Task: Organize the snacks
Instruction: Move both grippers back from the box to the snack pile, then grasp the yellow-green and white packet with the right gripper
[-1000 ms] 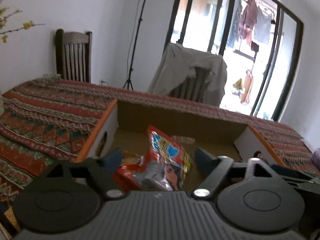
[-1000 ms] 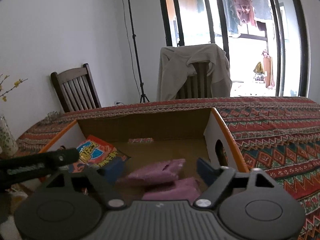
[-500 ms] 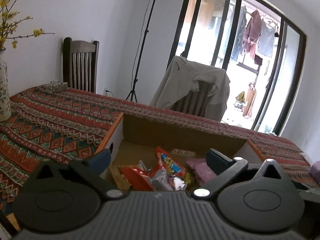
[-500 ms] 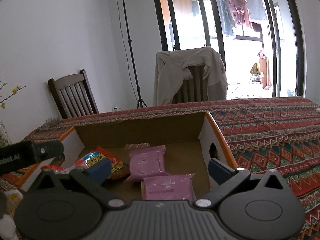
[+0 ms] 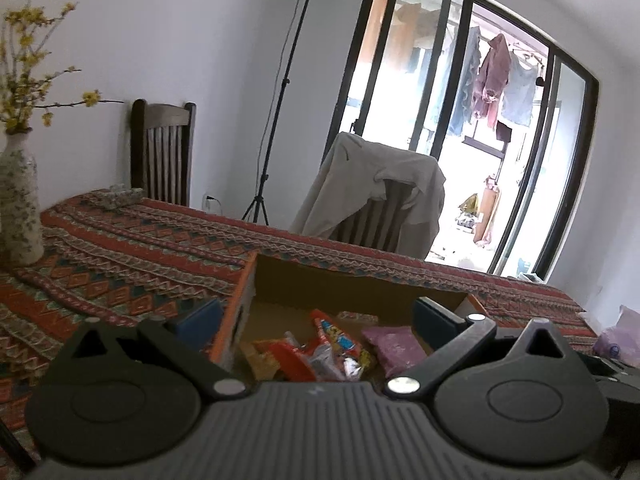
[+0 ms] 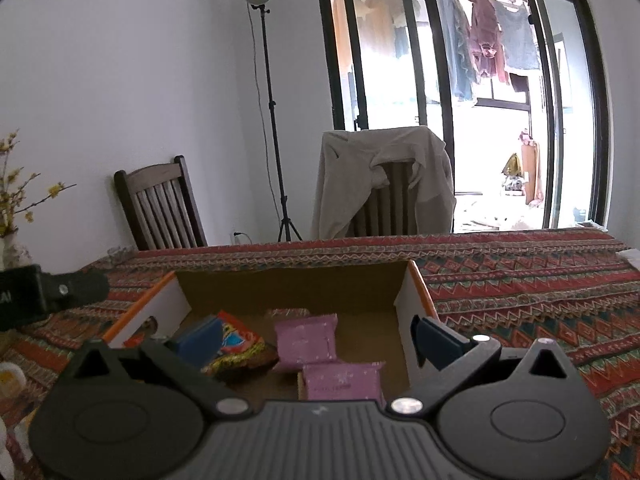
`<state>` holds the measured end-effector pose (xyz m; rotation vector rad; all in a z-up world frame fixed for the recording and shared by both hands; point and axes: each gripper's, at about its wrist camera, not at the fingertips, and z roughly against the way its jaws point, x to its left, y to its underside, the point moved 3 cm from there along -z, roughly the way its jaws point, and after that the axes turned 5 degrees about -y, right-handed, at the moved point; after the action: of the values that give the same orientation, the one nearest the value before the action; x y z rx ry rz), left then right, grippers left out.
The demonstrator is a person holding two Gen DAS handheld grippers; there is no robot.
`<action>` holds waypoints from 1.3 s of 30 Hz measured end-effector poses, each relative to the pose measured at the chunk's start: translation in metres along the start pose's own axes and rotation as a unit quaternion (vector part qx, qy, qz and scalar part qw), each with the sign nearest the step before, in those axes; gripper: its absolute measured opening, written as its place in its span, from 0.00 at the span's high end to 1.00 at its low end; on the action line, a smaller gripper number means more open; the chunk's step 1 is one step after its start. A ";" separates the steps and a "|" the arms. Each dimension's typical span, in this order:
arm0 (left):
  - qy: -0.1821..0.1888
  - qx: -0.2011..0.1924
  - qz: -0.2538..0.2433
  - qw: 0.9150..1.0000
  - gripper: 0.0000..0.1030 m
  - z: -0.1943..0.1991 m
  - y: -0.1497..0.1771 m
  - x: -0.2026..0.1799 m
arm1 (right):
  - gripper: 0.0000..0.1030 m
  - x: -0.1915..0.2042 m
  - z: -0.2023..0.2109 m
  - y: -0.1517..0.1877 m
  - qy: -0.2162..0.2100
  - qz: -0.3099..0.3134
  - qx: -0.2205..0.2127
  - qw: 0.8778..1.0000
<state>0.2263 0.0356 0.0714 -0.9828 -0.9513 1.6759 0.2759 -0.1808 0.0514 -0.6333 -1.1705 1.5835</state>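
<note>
An open cardboard box [image 6: 288, 284] with orange rims sits on the patterned tablecloth; it also shows in the left wrist view [image 5: 352, 284]. Inside lie two purple packets [image 6: 306, 342] [image 6: 342, 380], a red and blue snack bag [image 6: 236, 340], and in the left wrist view several red and silver snack bags [image 5: 320, 352] beside a purple packet [image 5: 394, 344]. My left gripper [image 5: 316, 320] is open and empty, above the box's near left part. My right gripper [image 6: 316, 336] is open and empty, above the box's near side.
A vase with yellow flowers [image 5: 18, 208] stands at the table's left. Two chairs [image 6: 160, 204], one draped with a beige jacket [image 6: 384, 184], stand behind the table. A light stand [image 6: 276, 120] is by the wall. The left gripper's body [image 6: 44, 292] shows at left.
Both grippers opened wider and pulled back and up from the box. The snack bag from the left gripper and the purple packets from the right now lie in the box.
</note>
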 end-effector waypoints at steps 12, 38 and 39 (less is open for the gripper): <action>-0.016 0.020 -0.016 1.000 0.00 0.053 0.035 0.043 | 0.00 -0.006 0.055 0.043 0.002 0.008 0.032 0.999; 0.001 0.057 -0.019 0.998 0.00 0.133 0.100 0.069 | 0.00 -0.012 0.140 0.135 0.002 0.020 0.102 0.995; 0.001 0.057 -0.020 0.998 0.00 0.134 0.101 0.069 | 0.00 -0.012 0.140 0.137 0.002 0.023 0.107 0.994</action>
<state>0.0541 0.0547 0.0178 -0.8842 -0.8590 1.6754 0.1047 -0.2441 -0.0203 -0.5262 -0.9732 1.7173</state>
